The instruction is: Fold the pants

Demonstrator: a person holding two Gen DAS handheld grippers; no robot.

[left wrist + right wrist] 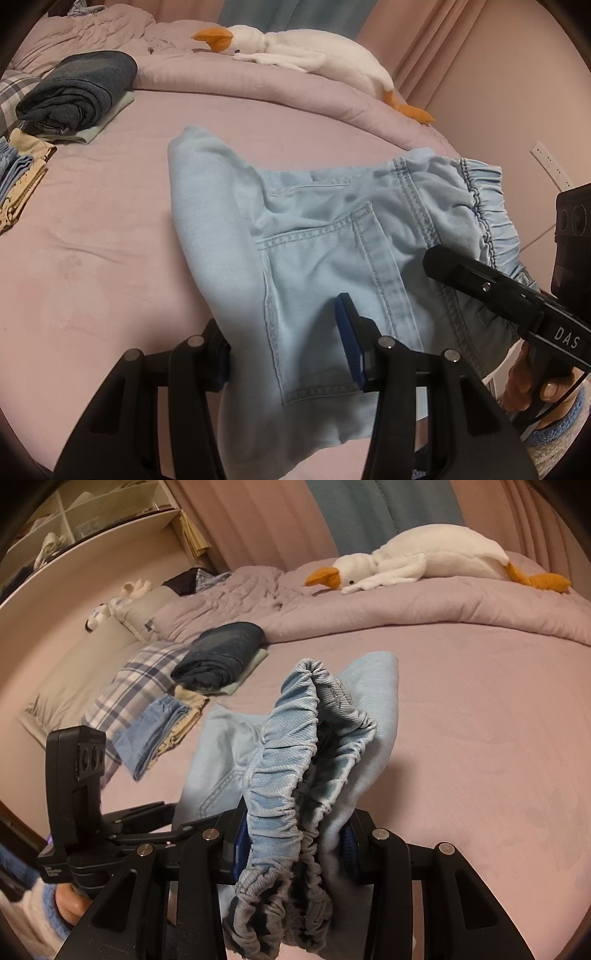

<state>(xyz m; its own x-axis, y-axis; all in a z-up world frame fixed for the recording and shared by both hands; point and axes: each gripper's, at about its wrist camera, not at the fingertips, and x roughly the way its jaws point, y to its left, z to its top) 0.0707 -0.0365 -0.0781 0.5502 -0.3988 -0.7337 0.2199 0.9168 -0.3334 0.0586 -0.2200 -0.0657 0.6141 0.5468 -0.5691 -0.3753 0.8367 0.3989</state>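
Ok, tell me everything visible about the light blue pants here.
The light blue pants look like soft denim, with contrast stitching, a patch pocket facing up and a gathered elastic waistband. They are partly folded and lifted off the pink bed. The left gripper is clamped on fabric near the pocket; the right gripper is clamped on the bunched waistband. The far end rests on the bed.

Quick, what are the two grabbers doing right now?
Left gripper: shut on the light blue pants, near the back pocket.
Right gripper: shut on the pants' elastic waistband.
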